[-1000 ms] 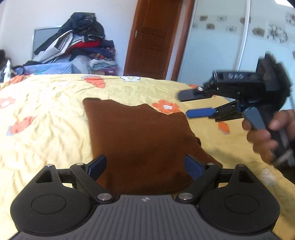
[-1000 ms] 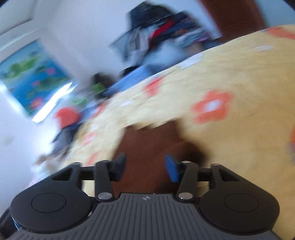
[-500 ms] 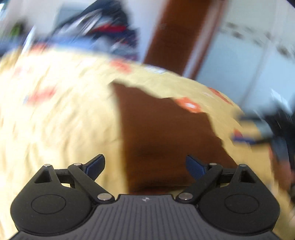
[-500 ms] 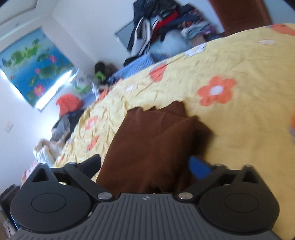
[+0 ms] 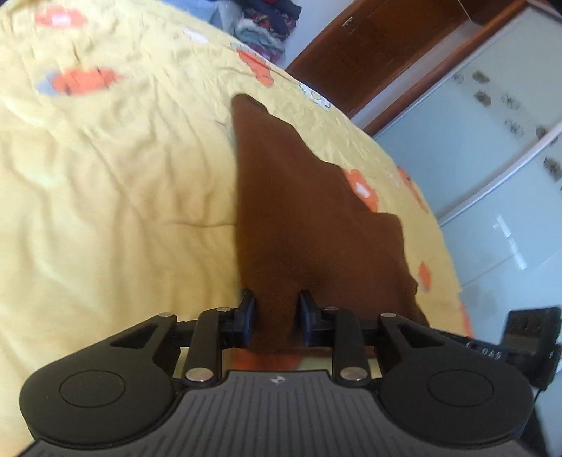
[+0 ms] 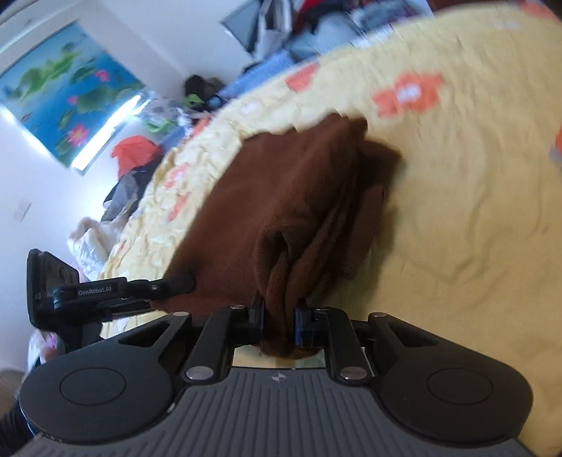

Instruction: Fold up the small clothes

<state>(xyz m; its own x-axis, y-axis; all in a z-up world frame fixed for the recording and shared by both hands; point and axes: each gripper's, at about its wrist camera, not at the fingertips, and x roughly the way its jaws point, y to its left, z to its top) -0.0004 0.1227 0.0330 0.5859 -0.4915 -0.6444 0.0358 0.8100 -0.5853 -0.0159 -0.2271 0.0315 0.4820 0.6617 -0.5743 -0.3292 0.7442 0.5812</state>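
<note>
A small brown garment lies on a yellow bedsheet with orange flowers. My left gripper is shut on the garment's near edge at its left side. My right gripper is shut on a bunched fold of the same garment at its near right edge. In the right wrist view the left gripper shows from the side at the garment's left edge. The right gripper's body shows at the lower right of the left wrist view.
A pile of clothes stands beyond the bed's far edge. A brown wooden door and a pale wardrobe are on the right. More clothes and a window blind with a pond picture are to the left.
Both grippers were open over the garment's near edge. They have moved down onto it and closed on the cloth, which now bunches at the right gripper.
</note>
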